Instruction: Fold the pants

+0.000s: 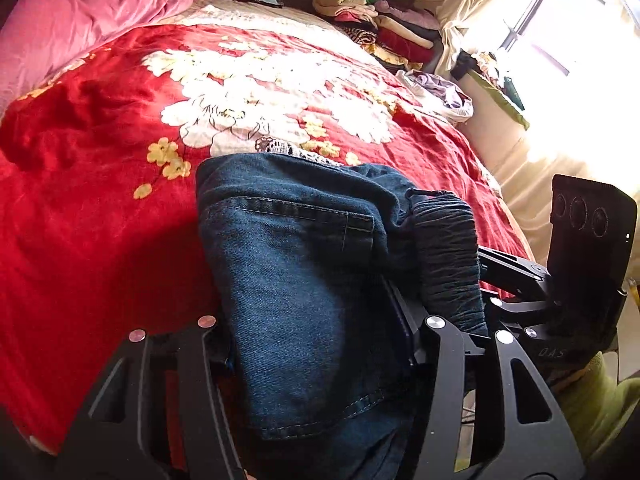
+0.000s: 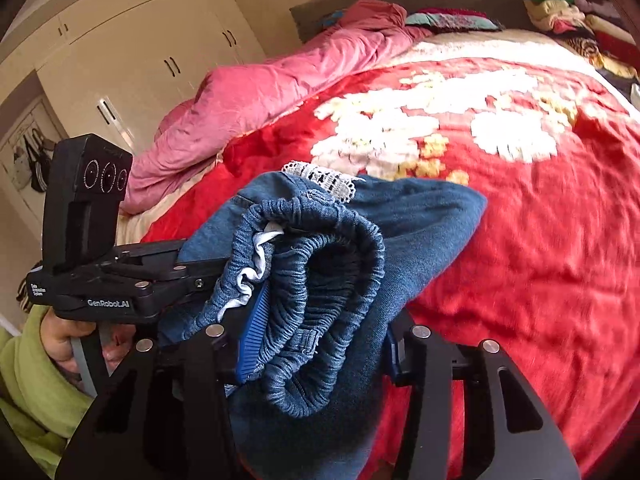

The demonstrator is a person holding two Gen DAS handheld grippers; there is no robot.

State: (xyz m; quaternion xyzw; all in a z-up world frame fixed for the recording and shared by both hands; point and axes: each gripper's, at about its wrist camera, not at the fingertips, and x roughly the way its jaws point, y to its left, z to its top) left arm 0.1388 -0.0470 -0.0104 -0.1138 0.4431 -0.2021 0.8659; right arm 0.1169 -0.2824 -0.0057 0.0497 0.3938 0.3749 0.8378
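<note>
Blue denim pants [image 1: 304, 264] with an elastic waistband [image 2: 320, 288] and white lace trim [image 2: 320, 174] are bunched up and held above the red floral bedspread [image 1: 100, 208]. My left gripper [image 1: 316, 344] is shut on the denim, which fills the gap between its fingers. My right gripper [image 2: 316, 344] is shut on the gathered waistband; a blue finger pad [image 2: 250, 344] shows against the cloth. The right gripper's body also shows in the left wrist view [image 1: 576, 264], and the left gripper's body shows in the right wrist view [image 2: 92, 240]. The two grippers are close together.
A pink quilt [image 1: 80, 16] lies along the bed's far left side. Stacked folded clothes [image 1: 384, 24] sit at the headboard corner, with loose light garments [image 1: 444, 94] near the bed's right edge. A wardrobe [image 2: 132, 40] stands left of the bed. A bright window [image 1: 560, 20] is at right.
</note>
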